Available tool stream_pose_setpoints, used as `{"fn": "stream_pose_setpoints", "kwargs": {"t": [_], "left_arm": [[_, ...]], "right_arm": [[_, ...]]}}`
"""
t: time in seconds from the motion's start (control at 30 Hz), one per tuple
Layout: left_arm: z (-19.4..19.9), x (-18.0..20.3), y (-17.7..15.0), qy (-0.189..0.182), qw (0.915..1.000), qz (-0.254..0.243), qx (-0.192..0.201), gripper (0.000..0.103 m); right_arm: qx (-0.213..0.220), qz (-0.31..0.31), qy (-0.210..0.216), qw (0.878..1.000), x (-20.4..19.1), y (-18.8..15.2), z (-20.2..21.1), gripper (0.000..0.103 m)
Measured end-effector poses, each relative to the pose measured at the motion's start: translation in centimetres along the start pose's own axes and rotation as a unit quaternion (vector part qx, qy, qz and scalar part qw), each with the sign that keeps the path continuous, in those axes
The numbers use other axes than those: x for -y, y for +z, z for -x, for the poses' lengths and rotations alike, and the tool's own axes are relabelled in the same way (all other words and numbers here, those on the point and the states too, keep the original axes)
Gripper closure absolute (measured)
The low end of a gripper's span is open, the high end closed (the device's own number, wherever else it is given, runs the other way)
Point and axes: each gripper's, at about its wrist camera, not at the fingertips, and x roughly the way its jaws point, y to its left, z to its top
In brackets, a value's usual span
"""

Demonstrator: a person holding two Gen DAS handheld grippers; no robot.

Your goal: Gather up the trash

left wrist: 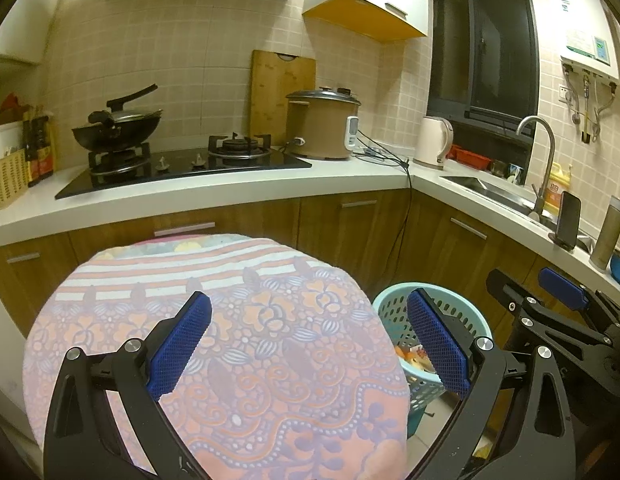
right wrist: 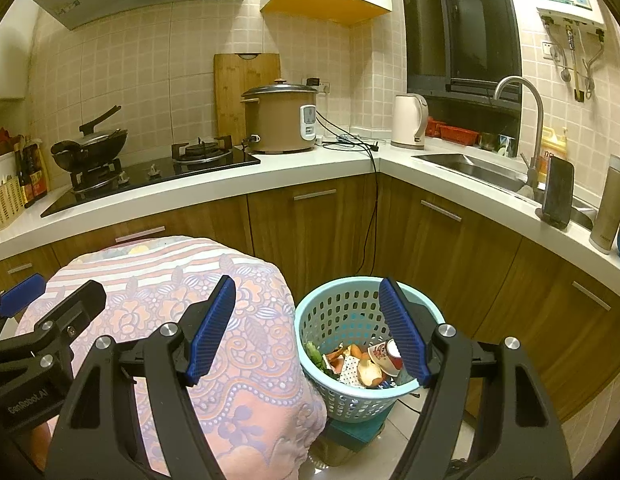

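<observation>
1. Left wrist view: the left claw point(left wrist: 310, 344) hangs spread wide and holds nothing, above a round table under a patterned cloth point(left wrist: 238, 340). No trash shows on the cloth.
2. Left wrist view: the turquoise basket point(left wrist: 394, 308) stands on the floor just beside the table's right edge. The right pad partly hides it, and only a little orange trash shows inside. The right claw point(left wrist: 550, 300) appears at the far right.
3. Right wrist view: the right claw point(right wrist: 310, 332) is likewise spread and empty, poised above the gap between the cloth and the basket point(right wrist: 310, 320). The trash point(right wrist: 362, 364) lies in the basket's bottom: peel, a crushed cup, greens and paper scraps.
4. Judgement: collection looks close to complete, as no loose item is visible outside the basket.
5. Risk: a claw lowered carelessly could catch the basket rim and tip it, spilling the contents onto the floor tiles. A pad dragged across the cloth could pull it off the table.
6. Surroundings: the worktop point(right wrist: 318, 164) behind carries a rice cooker point(right wrist: 280, 120), a kettle point(right wrist: 409, 122) and a hob with a wok point(right wrist: 90, 146). A power cable point(right wrist: 375, 208) hangs down the cabinet front, just behind the basket, and could snag on a reach to that side.
</observation>
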Motion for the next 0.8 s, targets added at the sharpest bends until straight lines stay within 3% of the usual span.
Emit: {"fn": "stream_pose_setpoints", "kwargs": {"t": [0.8], "left_arm": [[-1.5,-1.0,-0.2,0.006,0.9999,0.004,-0.009,0.008]], "right_arm": [[-0.011,0.006,-0.007,1.000,-0.5,-0.1,-1.5,0.033]]}}
